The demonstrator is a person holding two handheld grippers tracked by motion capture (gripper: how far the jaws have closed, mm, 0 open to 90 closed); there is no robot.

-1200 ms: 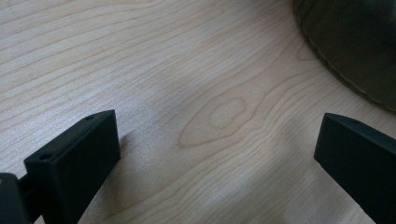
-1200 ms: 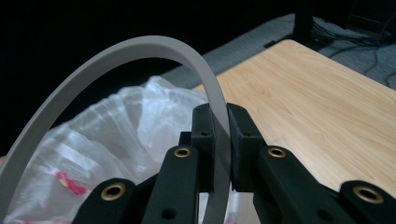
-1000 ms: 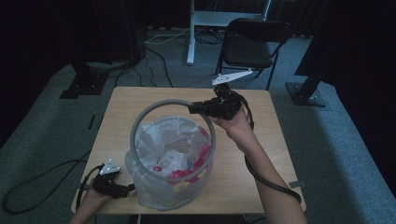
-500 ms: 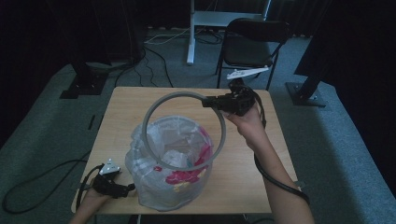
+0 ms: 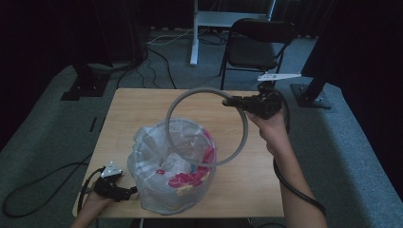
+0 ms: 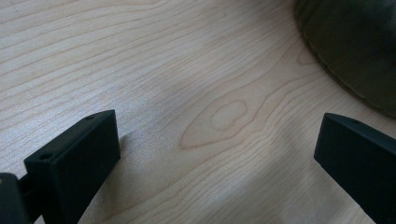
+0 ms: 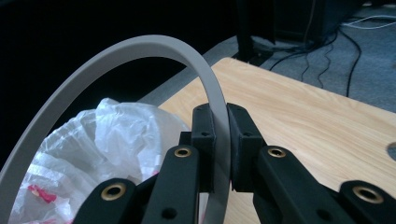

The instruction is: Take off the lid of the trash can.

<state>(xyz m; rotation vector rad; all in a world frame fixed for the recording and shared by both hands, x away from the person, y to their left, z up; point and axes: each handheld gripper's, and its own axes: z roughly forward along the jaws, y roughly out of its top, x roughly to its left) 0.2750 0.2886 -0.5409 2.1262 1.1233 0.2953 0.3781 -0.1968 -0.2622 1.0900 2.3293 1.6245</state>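
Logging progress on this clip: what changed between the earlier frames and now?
The right gripper, shut on the grey ring, has lifted it off the bin rim and carried it right, tilting it upright. The bag stays in the bin. The left gripper, jaws open, stayed at the bin's base.

The right claw [image 5: 227, 102], jaws nearly closed, is raised on an outstretched forearm. The left claw [image 5: 133, 191] rests low, jaws spread wide apart.
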